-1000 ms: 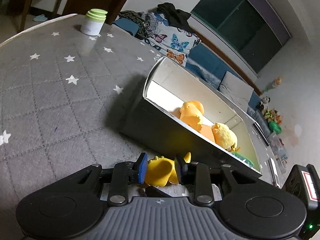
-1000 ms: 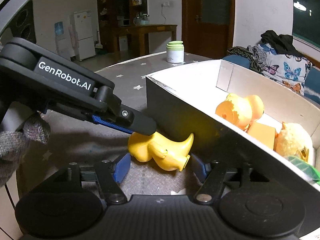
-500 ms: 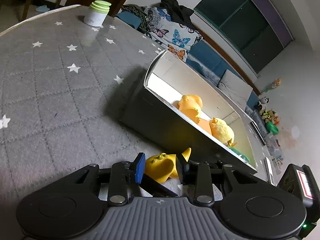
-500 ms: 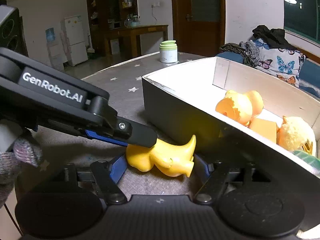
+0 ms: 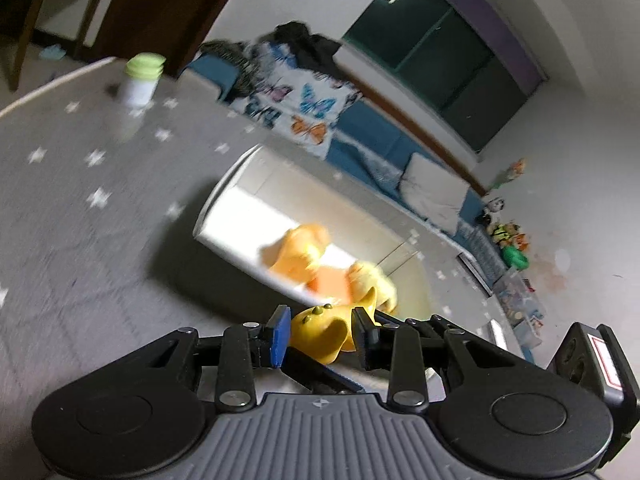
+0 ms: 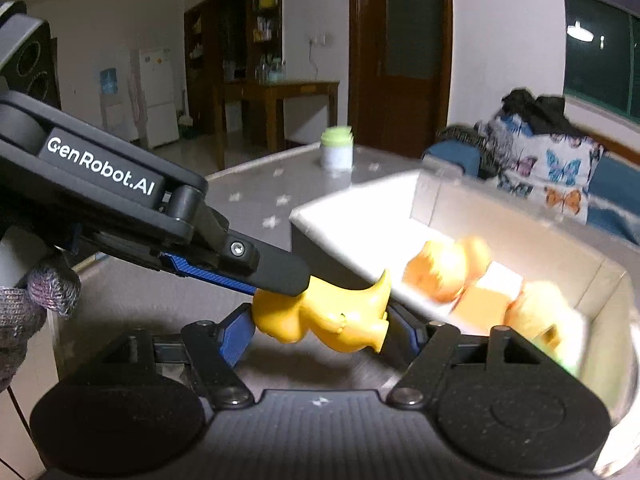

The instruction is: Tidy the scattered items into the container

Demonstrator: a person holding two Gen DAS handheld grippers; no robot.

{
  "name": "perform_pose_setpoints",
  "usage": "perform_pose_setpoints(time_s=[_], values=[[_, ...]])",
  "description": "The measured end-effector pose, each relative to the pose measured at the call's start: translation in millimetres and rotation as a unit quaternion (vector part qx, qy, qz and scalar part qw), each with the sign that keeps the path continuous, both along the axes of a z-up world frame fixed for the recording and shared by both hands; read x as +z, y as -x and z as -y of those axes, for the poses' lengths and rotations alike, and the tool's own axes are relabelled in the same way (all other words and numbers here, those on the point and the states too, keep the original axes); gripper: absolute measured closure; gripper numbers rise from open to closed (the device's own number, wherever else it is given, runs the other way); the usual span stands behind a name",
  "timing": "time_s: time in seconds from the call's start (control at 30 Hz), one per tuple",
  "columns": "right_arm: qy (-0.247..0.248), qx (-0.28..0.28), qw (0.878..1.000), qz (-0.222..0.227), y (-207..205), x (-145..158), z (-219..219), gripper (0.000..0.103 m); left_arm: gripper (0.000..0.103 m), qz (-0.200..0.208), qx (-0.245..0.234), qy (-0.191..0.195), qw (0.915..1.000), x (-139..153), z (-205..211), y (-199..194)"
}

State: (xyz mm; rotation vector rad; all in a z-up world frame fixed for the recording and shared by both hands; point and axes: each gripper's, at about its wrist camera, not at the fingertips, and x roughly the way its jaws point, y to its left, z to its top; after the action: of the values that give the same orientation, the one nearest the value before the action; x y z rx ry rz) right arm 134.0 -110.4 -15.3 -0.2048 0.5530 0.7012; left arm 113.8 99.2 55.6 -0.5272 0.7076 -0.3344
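A yellow rubber dinosaur-like toy [image 5: 316, 326] [image 6: 320, 316] hangs lifted just in front of the near wall of the white box [image 5: 216, 200] [image 6: 352, 216]. My left gripper [image 5: 319, 338] is shut on its body. In the right wrist view the left gripper's finger [image 6: 276, 272] presses on the toy from above. My right gripper [image 6: 320, 334] is shut on the same toy, with its pads touching both ends. Inside the box lie an orange toy [image 6: 444, 272], an orange block [image 6: 484, 304] and a yellow plush chick [image 6: 536, 312], all blurred.
A white jar with a green lid [image 5: 142, 80] [image 6: 337, 148] stands at the far edge of the grey star-patterned table [image 5: 80, 200]. A sofa with a butterfly cushion [image 5: 296, 108] sits behind the box. A gloved hand [image 6: 24, 312] holds the left gripper.
Both grippers have risen with the yellow toy, which was on the table before. The right gripper's fingers have closed in onto its ends. The view is now motion-blurred.
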Motion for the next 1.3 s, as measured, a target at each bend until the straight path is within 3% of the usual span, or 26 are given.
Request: perform_pose_setpoints(time_s=[0.27, 0.6, 0.97, 1.13, 1.2, 1.3], values=[[0.036, 0.008, 0.999, 0.015, -48, 34, 28, 0.031, 0.068, -0.006, -0.024, 0.005, 0.9997, 8, 33, -54], [0.112, 0.066, 0.991, -0.028, -112, 22, 39, 0.03, 0.068, -0.056, -0.035, 0.007, 0.9978, -18, 54, -103], [0.154, 0.11, 0.979, -0.078, -157, -4, 30, 0.03, 0.068, -0.068, -0.035, 0.008, 0.997, -27, 52, -108], [0.151, 0.108, 0.98, -0.073, -152, -7, 34, 0.029, 0.068, -0.064, -0.031, 0.002, 0.9974, -26, 50, -106], [0.149, 0.102, 0.981, -0.065, -148, -4, 38, 0.022, 0.068, -0.061, -0.029, -0.001, 0.9977, -24, 50, -102], [0.137, 0.09, 0.985, -0.055, -143, 1, 42, 0.021, 0.068, -0.053, -0.026, -0.01, 0.9982, -20, 50, -95]])
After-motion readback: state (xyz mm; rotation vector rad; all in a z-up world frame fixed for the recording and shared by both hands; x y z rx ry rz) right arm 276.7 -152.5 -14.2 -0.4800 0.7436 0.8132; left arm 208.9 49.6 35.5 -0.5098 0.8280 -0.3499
